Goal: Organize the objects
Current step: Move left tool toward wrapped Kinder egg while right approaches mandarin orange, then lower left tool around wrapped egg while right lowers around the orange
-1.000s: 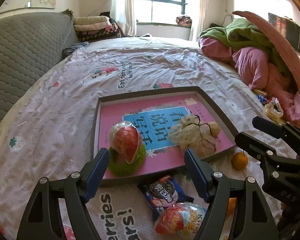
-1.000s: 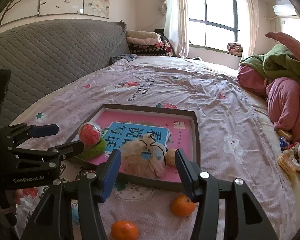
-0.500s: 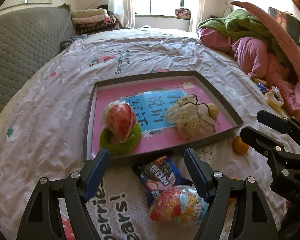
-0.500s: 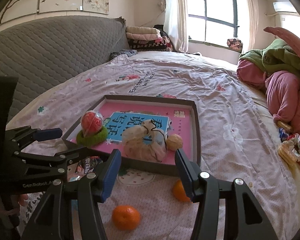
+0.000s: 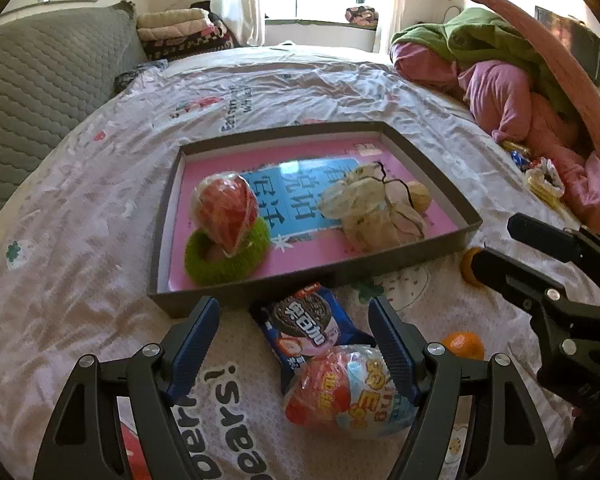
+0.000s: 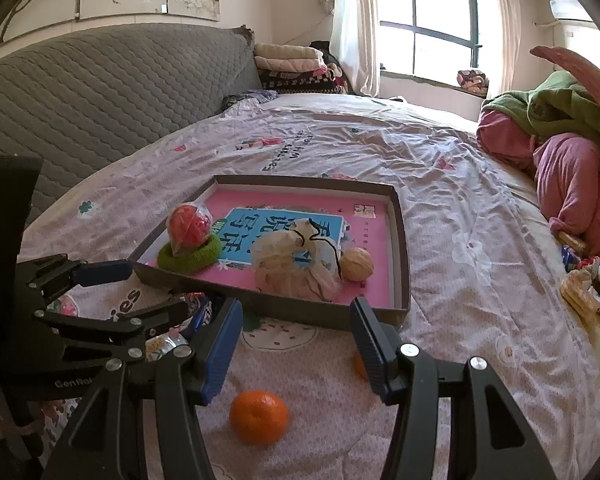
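Low in the left wrist frame, the left gripper point(image 5: 294, 334) stands spread and empty over the cookie packet point(image 5: 306, 326) (long axis running toward the lower right), nearer than the right gripper point(image 6: 296, 340), whose jaws also gape, holding nothing.

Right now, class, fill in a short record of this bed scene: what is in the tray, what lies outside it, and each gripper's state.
In tray: wrapped red egg on green ring; mesh pouch; walnut
Outside tray: cookie packet; toy egg; oranges
Left gripper: open, empty, over the packet
Right gripper: open, empty
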Motion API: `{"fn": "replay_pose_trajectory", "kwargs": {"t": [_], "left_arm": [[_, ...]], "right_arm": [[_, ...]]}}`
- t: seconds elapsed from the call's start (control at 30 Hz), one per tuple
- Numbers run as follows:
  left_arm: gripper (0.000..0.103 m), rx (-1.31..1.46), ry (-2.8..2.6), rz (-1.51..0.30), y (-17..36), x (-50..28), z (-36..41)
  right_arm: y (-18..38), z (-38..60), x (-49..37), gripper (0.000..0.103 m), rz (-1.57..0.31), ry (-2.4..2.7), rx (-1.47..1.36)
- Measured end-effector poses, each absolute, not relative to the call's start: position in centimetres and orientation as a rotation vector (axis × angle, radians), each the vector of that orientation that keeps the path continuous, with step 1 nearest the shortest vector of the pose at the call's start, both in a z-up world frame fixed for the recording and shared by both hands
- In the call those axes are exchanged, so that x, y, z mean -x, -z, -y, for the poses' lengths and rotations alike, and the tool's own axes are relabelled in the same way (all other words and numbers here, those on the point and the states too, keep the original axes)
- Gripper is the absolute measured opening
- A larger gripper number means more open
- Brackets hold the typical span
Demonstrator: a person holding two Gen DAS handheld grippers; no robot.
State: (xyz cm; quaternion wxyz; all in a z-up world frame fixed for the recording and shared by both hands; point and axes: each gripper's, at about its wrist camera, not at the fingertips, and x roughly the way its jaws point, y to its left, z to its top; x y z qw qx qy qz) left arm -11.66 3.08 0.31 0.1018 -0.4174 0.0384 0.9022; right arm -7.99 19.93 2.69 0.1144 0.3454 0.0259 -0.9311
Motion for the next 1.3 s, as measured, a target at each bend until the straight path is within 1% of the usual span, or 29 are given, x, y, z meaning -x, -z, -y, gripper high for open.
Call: {"fn": "replay_pose_trajectory", "kwargs": {"t": [0.77,1.3], "left_arm": [[0.078,1.279,-2.624,-0.108,0.8,9.4,-2.8],[0.078,1.282,-2.627,-0.03,0.5,7.0,-1.2]], "right_arm": [[-1.1,-19.1,6.6,0.056,-0.092,2.678,-1.08],[-0.5,-18.8,5.0,0.056,-0.094,2.66,-1.105]]}}
